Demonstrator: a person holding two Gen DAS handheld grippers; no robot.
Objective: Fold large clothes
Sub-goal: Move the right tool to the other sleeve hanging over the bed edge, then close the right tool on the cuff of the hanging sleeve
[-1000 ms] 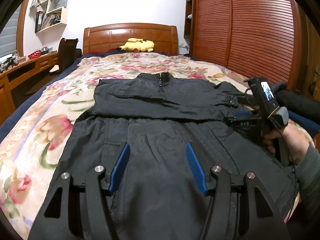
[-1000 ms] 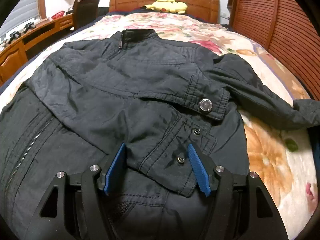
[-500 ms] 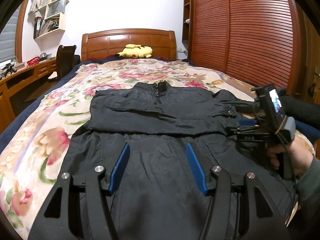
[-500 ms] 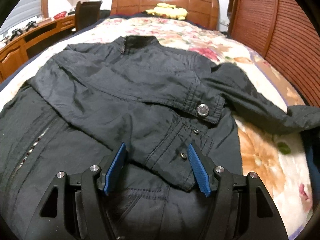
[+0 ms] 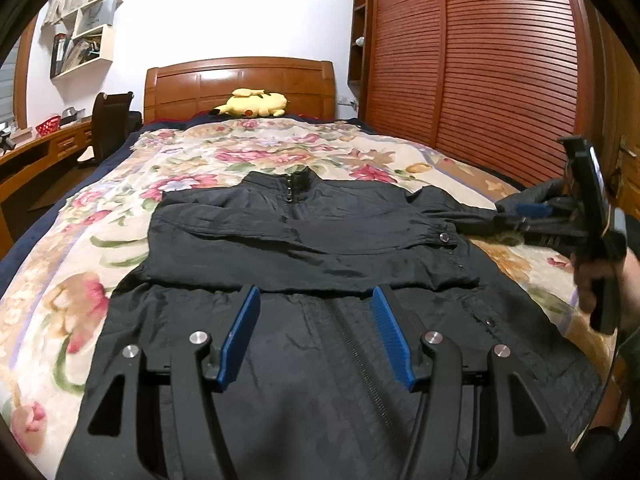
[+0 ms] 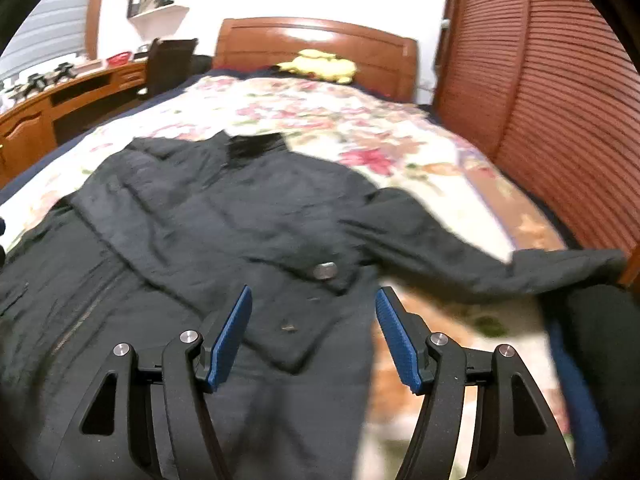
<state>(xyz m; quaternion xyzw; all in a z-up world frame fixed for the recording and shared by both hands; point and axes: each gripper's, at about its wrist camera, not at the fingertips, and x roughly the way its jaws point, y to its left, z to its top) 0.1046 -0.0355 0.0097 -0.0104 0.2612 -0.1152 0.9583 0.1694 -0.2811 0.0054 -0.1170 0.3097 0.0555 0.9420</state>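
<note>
A black zip jacket (image 5: 304, 240) lies front up on the floral bedspread (image 5: 72, 280), collar toward the headboard. One sleeve is folded across the chest, its snap cuff (image 5: 444, 237) at the right. The other sleeve (image 6: 500, 264) stretches out to the right. My left gripper (image 5: 316, 300) is open and empty above the lower front near the zip. My right gripper (image 6: 312, 304) is open and empty above the folded cuff (image 6: 326, 271); it also shows in the left wrist view (image 5: 532, 220) at the jacket's right edge.
A yellow plush toy (image 5: 252, 106) lies by the wooden headboard (image 5: 240, 84). Red-brown slatted wardrobe doors (image 5: 500, 80) run along the right. A wooden desk (image 5: 28, 156) and a dark chair (image 5: 110, 128) stand left of the bed.
Both grippers have lifted and pulled back from the jacket, so more of the bed and room shows. The right wrist view is now blurred from motion. The jacket has not moved.
</note>
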